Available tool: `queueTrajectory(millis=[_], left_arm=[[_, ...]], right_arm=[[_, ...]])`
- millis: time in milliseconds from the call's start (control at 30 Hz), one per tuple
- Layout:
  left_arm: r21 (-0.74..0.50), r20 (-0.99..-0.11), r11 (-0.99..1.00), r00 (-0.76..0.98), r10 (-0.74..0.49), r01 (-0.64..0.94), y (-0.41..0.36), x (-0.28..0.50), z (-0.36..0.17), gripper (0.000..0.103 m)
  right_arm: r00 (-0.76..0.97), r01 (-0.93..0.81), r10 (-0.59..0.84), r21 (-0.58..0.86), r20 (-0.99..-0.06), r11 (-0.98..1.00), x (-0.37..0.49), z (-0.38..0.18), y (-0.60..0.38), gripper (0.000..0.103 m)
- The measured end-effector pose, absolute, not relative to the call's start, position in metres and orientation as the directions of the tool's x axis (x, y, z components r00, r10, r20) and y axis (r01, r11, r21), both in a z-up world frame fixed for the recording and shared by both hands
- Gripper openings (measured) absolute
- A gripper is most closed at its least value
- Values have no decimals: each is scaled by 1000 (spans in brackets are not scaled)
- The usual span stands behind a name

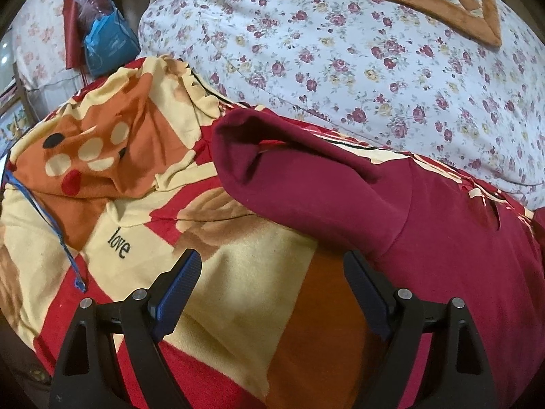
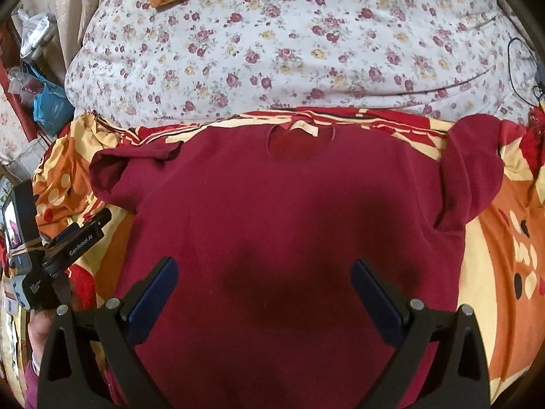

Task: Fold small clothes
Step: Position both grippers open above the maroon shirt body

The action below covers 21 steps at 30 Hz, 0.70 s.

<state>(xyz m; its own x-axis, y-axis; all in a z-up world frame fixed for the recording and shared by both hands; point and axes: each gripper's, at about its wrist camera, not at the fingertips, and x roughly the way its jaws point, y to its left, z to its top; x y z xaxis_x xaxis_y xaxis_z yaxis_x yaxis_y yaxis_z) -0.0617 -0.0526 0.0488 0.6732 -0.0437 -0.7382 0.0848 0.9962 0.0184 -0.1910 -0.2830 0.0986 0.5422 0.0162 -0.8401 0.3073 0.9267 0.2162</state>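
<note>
A floral quilt (image 2: 272, 51) fills the space beyond both grippers, above a red, cream and orange blanket (image 1: 238, 272). The maroon T-shirt (image 2: 289, 221) lies flat directly under the right gripper (image 2: 264, 279), which is spread and empty. The left gripper (image 1: 272, 272), likewise released, hovers beside its sleeve (image 1: 306, 177). The hem is cut off.

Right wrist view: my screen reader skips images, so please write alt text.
A dark red short-sleeved T-shirt lies spread flat, collar farthest away, on a red, cream and orange patterned blanket. The open right gripper hovers above its lower half, with a white floral quilt behind.
</note>
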Motion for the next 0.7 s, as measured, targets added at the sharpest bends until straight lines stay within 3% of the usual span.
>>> queueTrajectory(millis=[700], left_arm=[[23, -743, 994, 667, -51, 102, -41, -57, 47, 78]], right_arm=[[552, 221, 0, 147, -834, 964, -170, 91, -255, 103]])
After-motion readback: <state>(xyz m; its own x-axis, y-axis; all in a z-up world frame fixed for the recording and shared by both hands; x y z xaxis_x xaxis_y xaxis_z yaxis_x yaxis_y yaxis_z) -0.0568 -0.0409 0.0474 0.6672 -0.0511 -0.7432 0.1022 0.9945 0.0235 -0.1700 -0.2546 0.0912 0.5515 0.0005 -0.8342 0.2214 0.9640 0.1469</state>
